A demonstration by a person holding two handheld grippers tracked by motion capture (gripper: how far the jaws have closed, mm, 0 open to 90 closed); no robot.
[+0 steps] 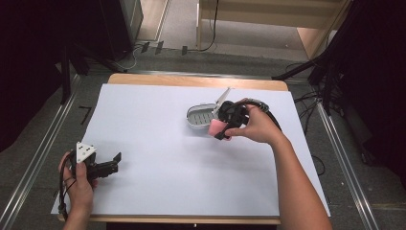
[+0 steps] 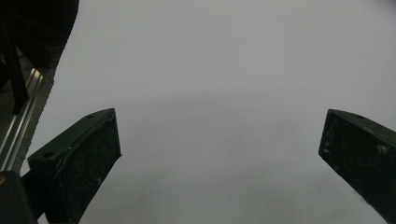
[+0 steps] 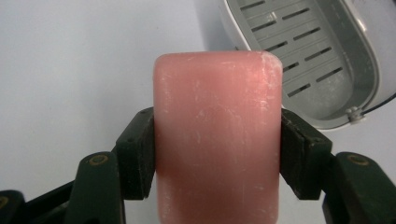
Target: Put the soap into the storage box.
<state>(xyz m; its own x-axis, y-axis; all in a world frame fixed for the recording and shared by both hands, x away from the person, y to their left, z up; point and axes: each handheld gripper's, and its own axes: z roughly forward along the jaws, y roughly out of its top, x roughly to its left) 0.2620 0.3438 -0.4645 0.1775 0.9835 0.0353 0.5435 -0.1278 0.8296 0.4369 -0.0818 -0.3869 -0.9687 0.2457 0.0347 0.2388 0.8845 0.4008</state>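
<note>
A wooden table [image 1: 143, 79] carries a big white sheet [image 1: 167, 158] that covers nearly all of its top, leaving a strip of wood bare along the far edge. On the right half of the sheet, toward the far side, sits a grey soap dish [image 1: 197, 116] with its lid [image 1: 223, 97] tipped up at the right end; in the right gripper view the dish [image 3: 336, 70] shows a slotted grey floor and a pale rim, and it lies just beyond the soap, up and to the right. The right gripper [image 1: 224, 128] is held in the person's right hand [image 1: 261, 127] at the near right edge of the dish, and its jaws are clamped on a pink bar of soap [image 1: 217, 126]. In the right gripper view the soap [image 3: 217, 135] stands upright between the two black pads [image 3: 137, 154], pressed on both long sides, its face scuffed with pale marks and its top end near the dish rim; whether it touches the rim cannot be told. The left gripper [image 1: 111, 164] rests far off at the near left corner of the sheet, held in the left hand [image 1: 79, 184], with a grey three-cornered plate on top. Its jaws stand wide apart with nothing between them, and in the left gripper view the left gripper [image 2: 219, 154] looks across bare white sheet.
</note>
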